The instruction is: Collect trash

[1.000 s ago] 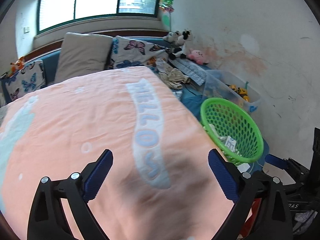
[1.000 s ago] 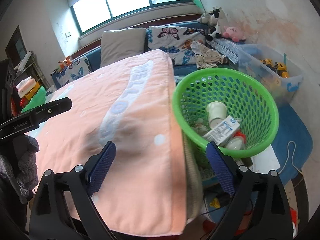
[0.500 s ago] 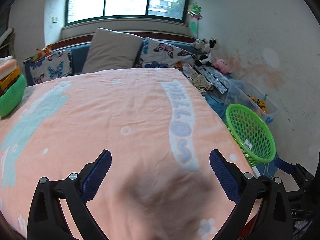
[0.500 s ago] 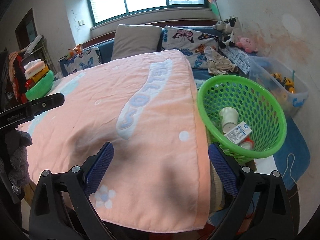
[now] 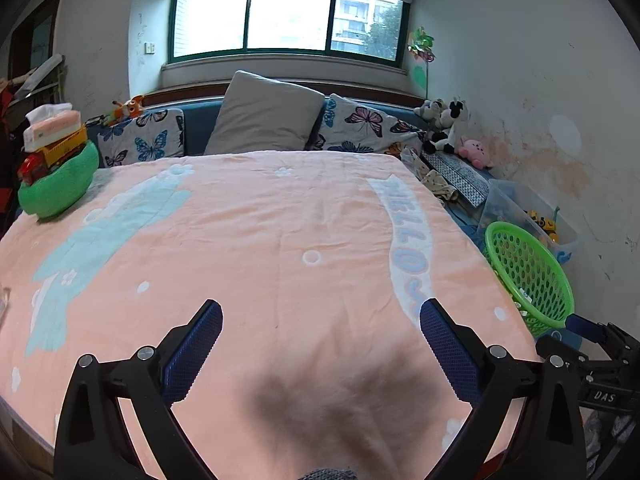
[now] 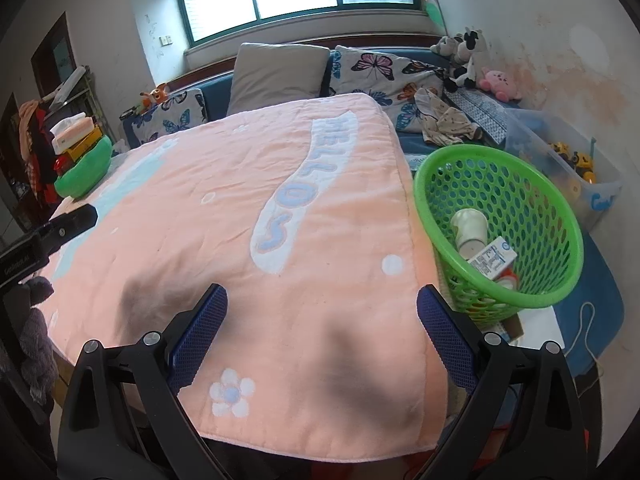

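We hold the left gripper (image 5: 320, 316) and the right gripper (image 6: 322, 300) above the peach blanket (image 6: 240, 208), both with jaws spread wide and nothing between them. Beside the blanket's right edge stands the green mesh basket (image 6: 552, 216); in it we see the collected trash: a white cup (image 6: 470, 226), a small carton (image 6: 492, 258) leaning against it, and a red-and-white item we cannot identify. At the far left corner, a green bowl (image 5: 60, 192) carries a toy truck (image 5: 52, 156) and tissue box (image 5: 50, 128). A clear bin (image 6: 600, 196) near the wall holds yellow toy vehicles.
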